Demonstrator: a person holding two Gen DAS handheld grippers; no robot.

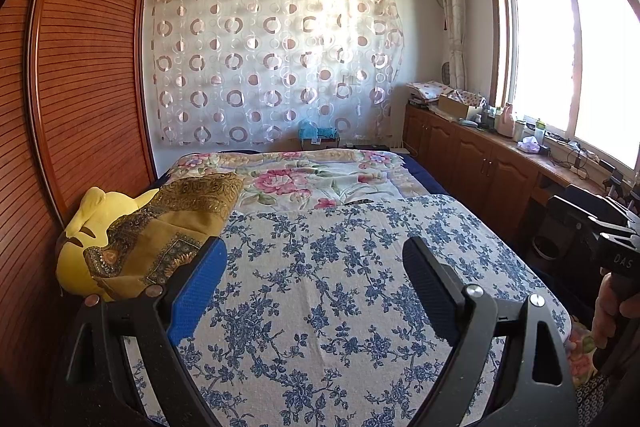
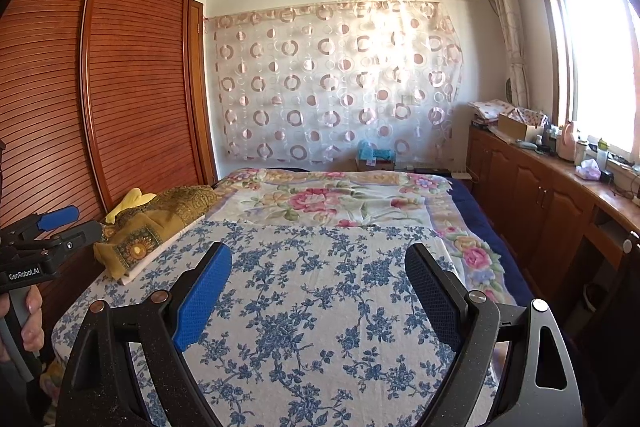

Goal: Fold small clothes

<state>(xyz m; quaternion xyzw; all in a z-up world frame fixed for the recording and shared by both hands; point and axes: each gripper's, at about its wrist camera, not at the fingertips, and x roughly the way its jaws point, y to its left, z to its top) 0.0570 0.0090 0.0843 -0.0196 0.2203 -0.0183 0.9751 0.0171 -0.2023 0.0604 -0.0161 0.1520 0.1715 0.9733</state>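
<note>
A white cloth with a blue flower print [image 1: 332,291] lies spread flat on the near part of the bed; it also shows in the right wrist view [image 2: 320,291]. My left gripper [image 1: 316,255] is open and empty above it. My right gripper [image 2: 320,259] is open and empty above the same cloth. A folded mustard-gold patterned cloth [image 1: 168,227] lies at the bed's left edge, beyond the left gripper; it also shows in the right wrist view [image 2: 156,227]. The left gripper appears at the left edge of the right wrist view [image 2: 60,223].
A yellow plush pillow [image 1: 88,227] lies under the gold cloth. A pink floral blanket [image 1: 312,175] covers the far bed. A slatted wooden wardrobe [image 1: 80,67] stands close on the left. Wooden cabinets [image 1: 480,155] with clutter run along the window on the right.
</note>
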